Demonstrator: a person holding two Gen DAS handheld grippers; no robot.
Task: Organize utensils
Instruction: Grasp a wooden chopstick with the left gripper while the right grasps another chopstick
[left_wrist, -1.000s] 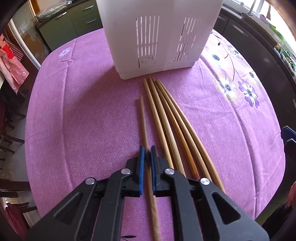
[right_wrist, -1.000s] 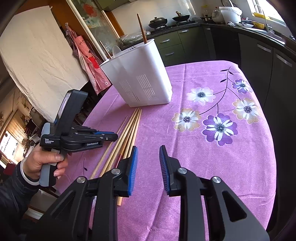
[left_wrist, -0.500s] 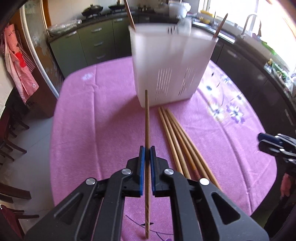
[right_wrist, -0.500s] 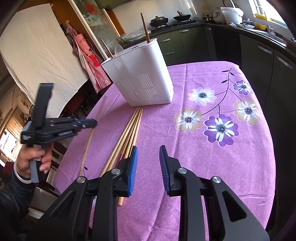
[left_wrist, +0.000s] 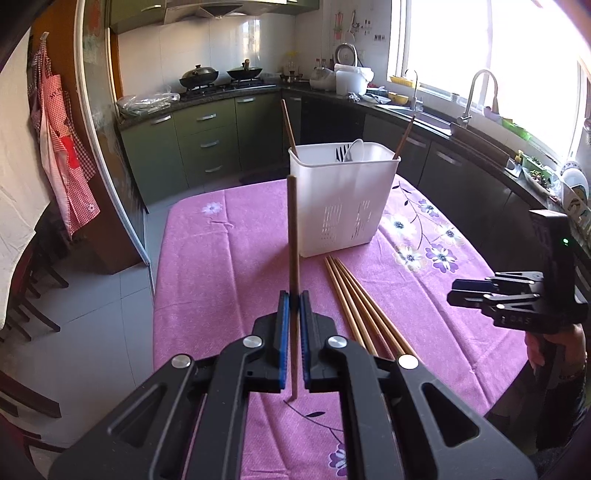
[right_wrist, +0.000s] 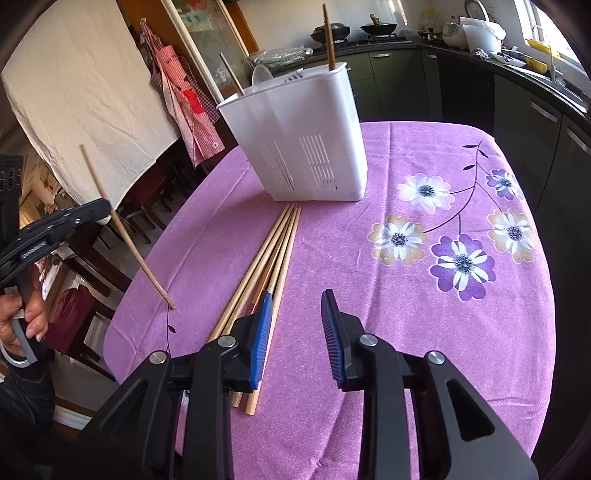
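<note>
Home kitchen: green cabinets (left_wrist: 207, 144), woks on gas hob (left_wrist: 199, 75), sink tap (left_wrist: 476, 92), checked apron (left_wrist: 62, 155), floral-clothed dining surface (left_wrist: 221, 266).

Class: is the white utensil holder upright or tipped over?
Upright: the utensil holder stands on its base on the tablecloth, open top upward.

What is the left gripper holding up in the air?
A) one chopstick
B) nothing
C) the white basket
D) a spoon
A: the left gripper is shut on one chopstick, lifted off the purple tablecloth, while the other chopsticks lie flat in front of the white basket.
</note>
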